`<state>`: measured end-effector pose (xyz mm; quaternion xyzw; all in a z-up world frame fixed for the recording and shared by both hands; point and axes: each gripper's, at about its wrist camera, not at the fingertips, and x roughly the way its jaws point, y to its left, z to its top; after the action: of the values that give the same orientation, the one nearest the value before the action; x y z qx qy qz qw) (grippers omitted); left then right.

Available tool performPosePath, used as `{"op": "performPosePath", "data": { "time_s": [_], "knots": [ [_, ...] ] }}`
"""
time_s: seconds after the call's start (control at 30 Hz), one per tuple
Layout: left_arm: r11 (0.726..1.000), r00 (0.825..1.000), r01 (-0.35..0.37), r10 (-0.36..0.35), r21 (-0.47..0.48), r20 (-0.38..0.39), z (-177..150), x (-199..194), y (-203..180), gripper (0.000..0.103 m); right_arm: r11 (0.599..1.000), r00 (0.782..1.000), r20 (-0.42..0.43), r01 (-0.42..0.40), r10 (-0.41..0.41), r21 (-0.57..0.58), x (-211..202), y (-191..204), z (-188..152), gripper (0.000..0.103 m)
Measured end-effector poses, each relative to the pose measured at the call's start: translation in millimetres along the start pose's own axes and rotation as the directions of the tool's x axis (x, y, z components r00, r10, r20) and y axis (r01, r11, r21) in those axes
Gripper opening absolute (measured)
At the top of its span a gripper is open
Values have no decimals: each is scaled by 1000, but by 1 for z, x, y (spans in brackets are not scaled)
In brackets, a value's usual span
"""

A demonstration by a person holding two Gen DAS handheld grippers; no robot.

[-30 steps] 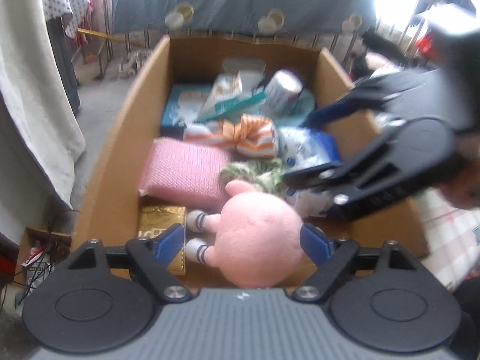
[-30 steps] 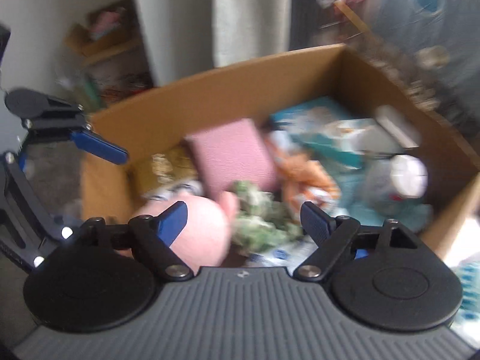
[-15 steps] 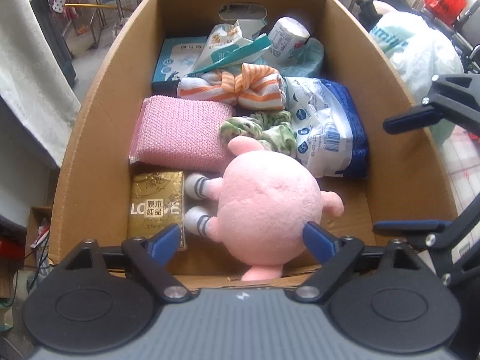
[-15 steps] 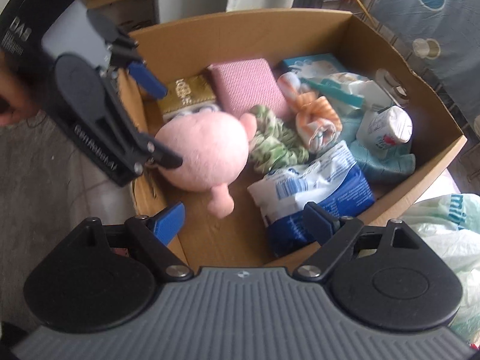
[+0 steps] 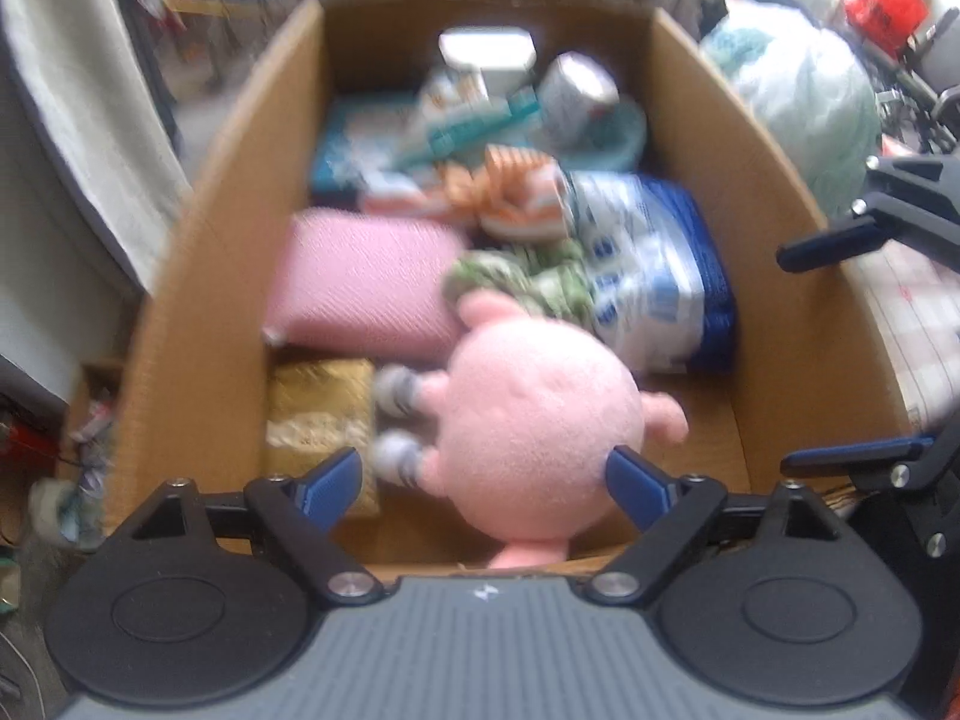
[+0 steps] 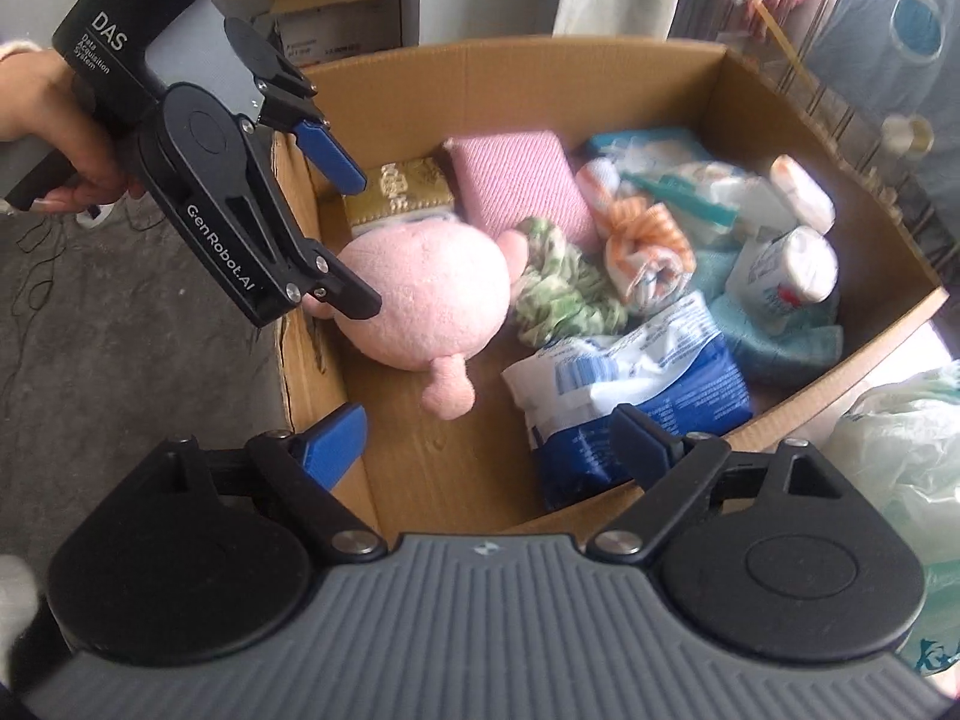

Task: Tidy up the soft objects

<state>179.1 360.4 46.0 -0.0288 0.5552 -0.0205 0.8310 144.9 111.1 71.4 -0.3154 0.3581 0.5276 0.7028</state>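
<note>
Both tools have drawn back from the cardboard box [image 6: 540, 78]; right tool [image 6: 486, 438] widened, left tool [image 5: 480, 480] apart, empty. I judge pink plush toy [image 6: 420, 294] placed.

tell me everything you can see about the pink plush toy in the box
The pink plush toy is a round, fuzzy, soft-looking ball with stubby pink limbs and two grey-striped white feet. It lies on the floor of the cardboard box, near the corner closest to the left gripper. Its feet reach the gold packet; one limb touches the green scrunchie. No gripper holds it.
</note>
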Motion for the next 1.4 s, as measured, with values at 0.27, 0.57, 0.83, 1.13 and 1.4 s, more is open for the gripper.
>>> {"op": "performPosePath", "data": {
  "time_s": [0.27,0.57,0.83,1.13,1.4],
  "knots": [
    [989,932,-115,141,-96,334,-25,-45,-18,97,981,905,398,84,-148,174,-45,-9,-36,97],
    [966,888,-237,259,-104,381,-45,-48,-51,99,967,803,544,157,-244,201,-41,4,-61,101],
    [954,873,-283,298,-97,387,-54,-39,-60,101,977,831,515,162,-211,140,-24,19,-64,101],
    [950,865,-294,311,-105,393,-55,-35,-59,103,968,825,509,176,-244,180,-6,11,-76,101],
    [965,897,-247,260,-83,357,-41,-38,-49,71,974,821,525,169,-223,150,9,16,-74,102]
  ]
}}
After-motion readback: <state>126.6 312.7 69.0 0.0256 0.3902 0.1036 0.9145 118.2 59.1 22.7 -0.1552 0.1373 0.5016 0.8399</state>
